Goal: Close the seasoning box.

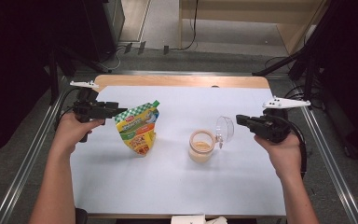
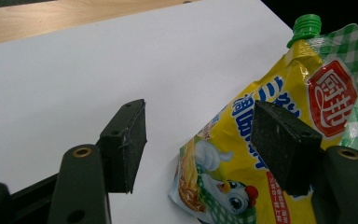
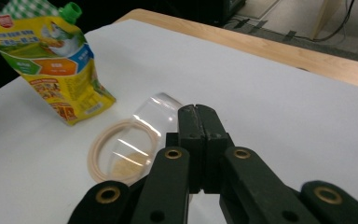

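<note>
— At the bench's nine o'clock side, what did you have?
— Your left gripper had its fingers spread around the upright spouted pouch; the green cap was on, so nothing looked poured yet.
— And at three o'clock?
— Your right gripper had its fingers pressed together on nothing, beside the open jar with its clear lid flipped back. Uncapping and pouring seemingly remained.

Lab-type recording room: white-topped table inside metal rail frame, black stands, floor cables, dark surrounds.
</note>
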